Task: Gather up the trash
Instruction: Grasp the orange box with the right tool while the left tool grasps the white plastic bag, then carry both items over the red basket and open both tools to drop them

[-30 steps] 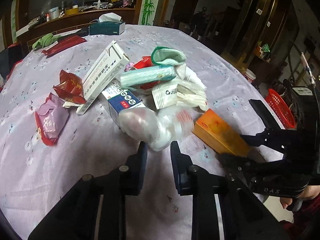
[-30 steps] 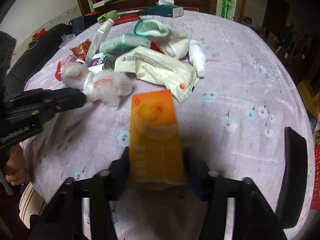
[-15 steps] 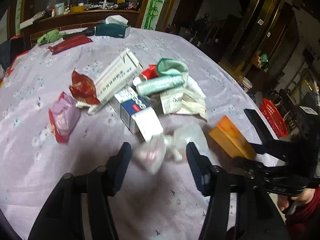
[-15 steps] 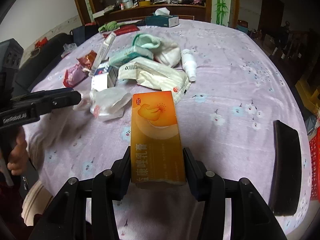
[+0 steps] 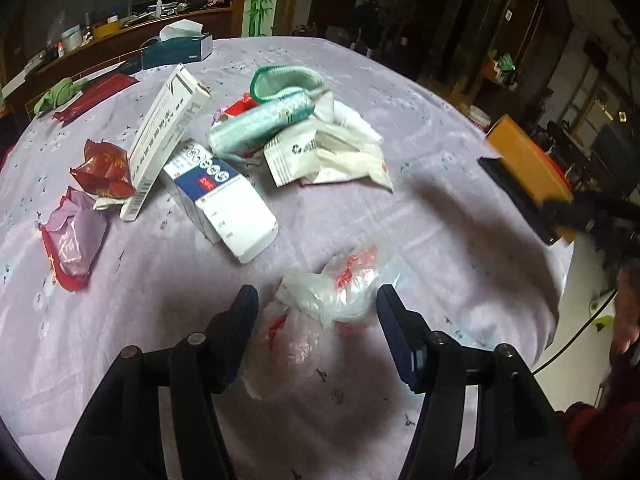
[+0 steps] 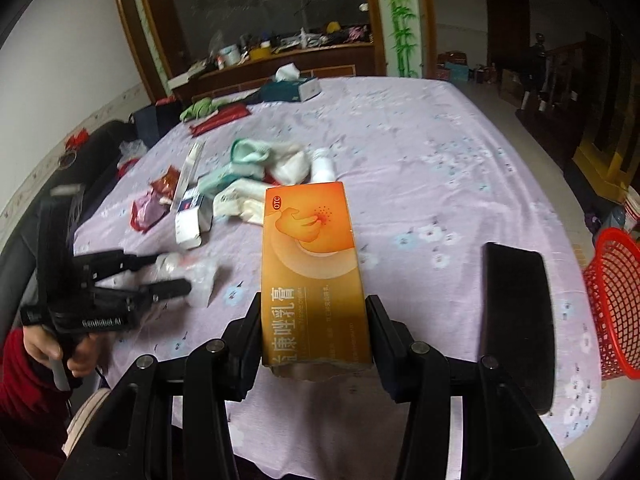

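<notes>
- My left gripper (image 5: 318,320) hangs low over the lilac flowered tabletop (image 5: 440,208). Its jaws have just been opening and now stand spread, with a crumpled clear plastic bag (image 5: 332,292) lying loose between them on the cloth; the pads do not press on it.
- My right gripper (image 6: 314,332) pinches an orange carton (image 6: 310,256) by its near end, lifted above the tabletop and pointing away from me.
- Beyond the bag lies a blue and white box (image 5: 218,196), with a long white box (image 5: 164,136) leaning just beside it.
- Left of those boxes sit a red foil wrapper (image 5: 104,170) and a pink wrapper (image 5: 72,240).
- Further back is a heap of white packets (image 5: 332,152) under a pale green tube (image 5: 264,120).
- At the far edge stands a teal tissue box (image 5: 176,50).
- Off the tabletop's right side, a red mesh basket (image 6: 614,304) stands on the floor.
</notes>
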Tool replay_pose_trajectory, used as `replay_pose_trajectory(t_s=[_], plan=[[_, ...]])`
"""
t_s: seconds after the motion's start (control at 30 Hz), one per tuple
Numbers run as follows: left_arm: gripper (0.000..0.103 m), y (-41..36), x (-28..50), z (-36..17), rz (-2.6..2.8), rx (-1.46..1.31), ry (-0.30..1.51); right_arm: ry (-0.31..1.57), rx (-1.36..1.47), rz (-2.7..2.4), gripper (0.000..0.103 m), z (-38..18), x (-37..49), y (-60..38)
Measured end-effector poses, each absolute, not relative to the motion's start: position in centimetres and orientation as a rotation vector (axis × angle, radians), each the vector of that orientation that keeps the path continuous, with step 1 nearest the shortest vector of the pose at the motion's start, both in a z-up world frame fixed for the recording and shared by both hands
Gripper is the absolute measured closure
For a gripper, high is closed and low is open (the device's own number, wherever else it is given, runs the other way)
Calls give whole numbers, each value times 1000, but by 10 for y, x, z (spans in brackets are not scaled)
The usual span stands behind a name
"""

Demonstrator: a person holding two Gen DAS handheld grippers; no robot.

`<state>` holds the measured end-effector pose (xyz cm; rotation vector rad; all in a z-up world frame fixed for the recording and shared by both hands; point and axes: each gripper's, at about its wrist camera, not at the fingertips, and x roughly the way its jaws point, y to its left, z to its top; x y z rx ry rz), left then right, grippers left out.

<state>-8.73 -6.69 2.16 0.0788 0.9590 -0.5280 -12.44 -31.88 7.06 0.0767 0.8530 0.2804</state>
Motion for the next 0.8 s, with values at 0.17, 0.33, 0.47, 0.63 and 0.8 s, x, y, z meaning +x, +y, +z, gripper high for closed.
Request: replay_pose_trajectory(t_s=[0.17, 0.33, 0.47, 0.63, 0.8], plan=[[50, -70, -94, 14, -527, 89, 973, 812, 126, 245, 51, 80, -132, -344], [62, -88, -103, 20, -520, 126, 934, 778, 170, 172, 51, 88, -143, -380], [62, -119, -111, 47, -603, 117, 887, 737, 210, 84, 51, 99, -158, -420], [62, -210, -120, 94, -772, 143, 812, 697, 275, -70, 51, 107, -178, -489], [61, -324, -117, 119, -954, 113, 822, 682, 373, -171, 51, 109, -194, -558]])
